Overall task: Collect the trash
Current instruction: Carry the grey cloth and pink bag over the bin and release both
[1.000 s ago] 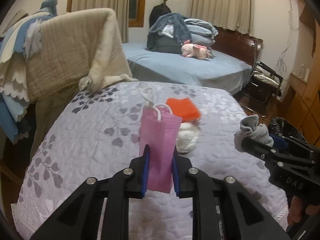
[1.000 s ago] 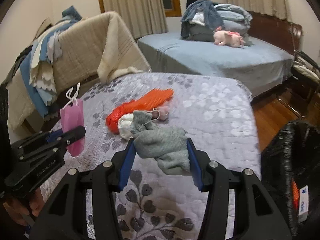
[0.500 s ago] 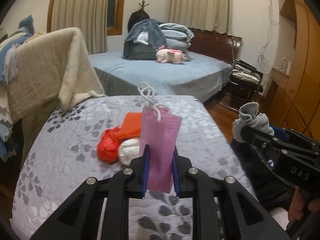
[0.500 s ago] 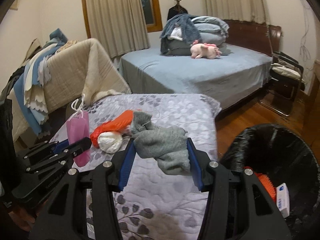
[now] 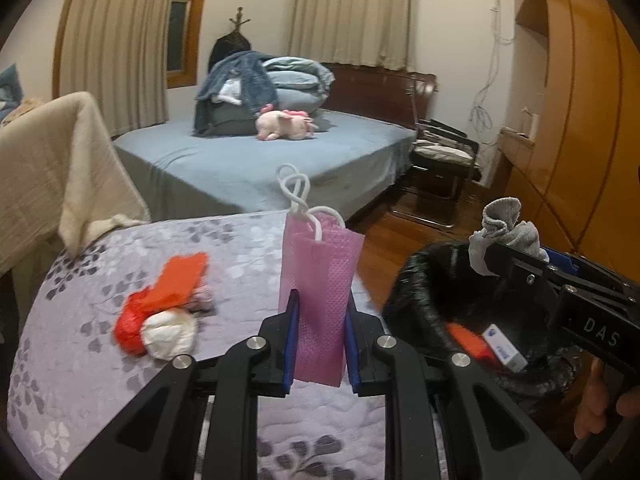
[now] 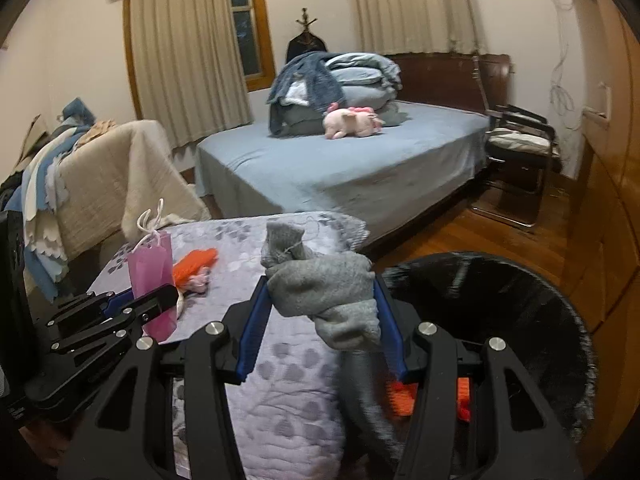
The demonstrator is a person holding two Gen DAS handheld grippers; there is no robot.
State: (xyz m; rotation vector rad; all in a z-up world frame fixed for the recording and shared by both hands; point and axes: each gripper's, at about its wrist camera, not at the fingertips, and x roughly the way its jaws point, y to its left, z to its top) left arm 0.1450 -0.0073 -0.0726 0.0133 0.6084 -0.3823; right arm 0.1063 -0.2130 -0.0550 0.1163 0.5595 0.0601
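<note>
My left gripper (image 5: pixel 320 312) is shut on a small pink bag (image 5: pixel 322 280) with white cord handles, held upright above the quilted bed (image 5: pixel 80 360). The same pink bag (image 6: pixel 154 276) shows at the left of the right wrist view. My right gripper (image 6: pixel 320 300) is shut on a bunched grey sock (image 6: pixel 324 288), held over the bed's corner beside a black-lined trash bin (image 6: pixel 520 304). In the left wrist view the grey sock (image 5: pixel 504 228) hangs above the trash bin (image 5: pixel 424 280). An orange bag and a white wad (image 5: pixel 160 316) lie on the quilt.
Inside the bin lie an orange item (image 5: pixel 468 340) and a small white box (image 5: pixel 504 348). A blue bed (image 6: pixel 340 168) with folded bedding and a pink plush stands behind. A blanket-draped rack (image 6: pixel 100 176) is at the left, a chair (image 6: pixel 520 148) at the right on wooden floor.
Both grippers have swung right and risen a little, each keeping its hold. The trash bin has come into view in both wrist views, and the orange bag has slid to the left.
</note>
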